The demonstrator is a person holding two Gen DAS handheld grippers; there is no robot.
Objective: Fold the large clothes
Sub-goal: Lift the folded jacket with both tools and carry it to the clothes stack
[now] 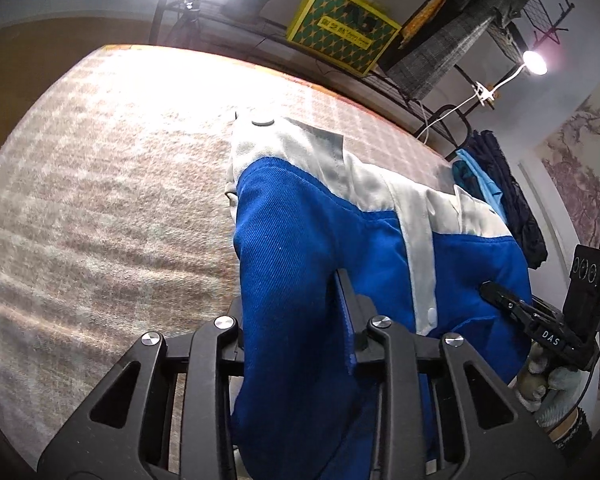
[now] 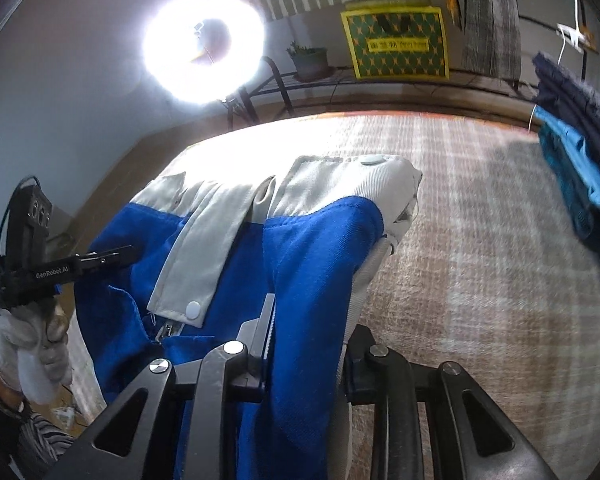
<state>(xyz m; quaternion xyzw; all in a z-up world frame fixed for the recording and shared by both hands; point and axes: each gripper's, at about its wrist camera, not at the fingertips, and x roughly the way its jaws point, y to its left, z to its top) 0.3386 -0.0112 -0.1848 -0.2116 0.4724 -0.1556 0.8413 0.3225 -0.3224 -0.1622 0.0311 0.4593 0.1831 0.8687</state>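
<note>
Home room, bed [image 2: 480, 240], clothes rack [image 1: 480, 32]

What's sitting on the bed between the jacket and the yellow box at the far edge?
Nothing: in the right wrist view, bare plaid bedcover runs from the jacket to the box.

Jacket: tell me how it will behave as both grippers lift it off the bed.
The jacket looks floppy: it drapes and creases from the left gripper and right gripper. Probably fairly heavy for cloth, given the thick ribbed weave. Likely not slippery; its far end, on the blanket, may drag.
</note>
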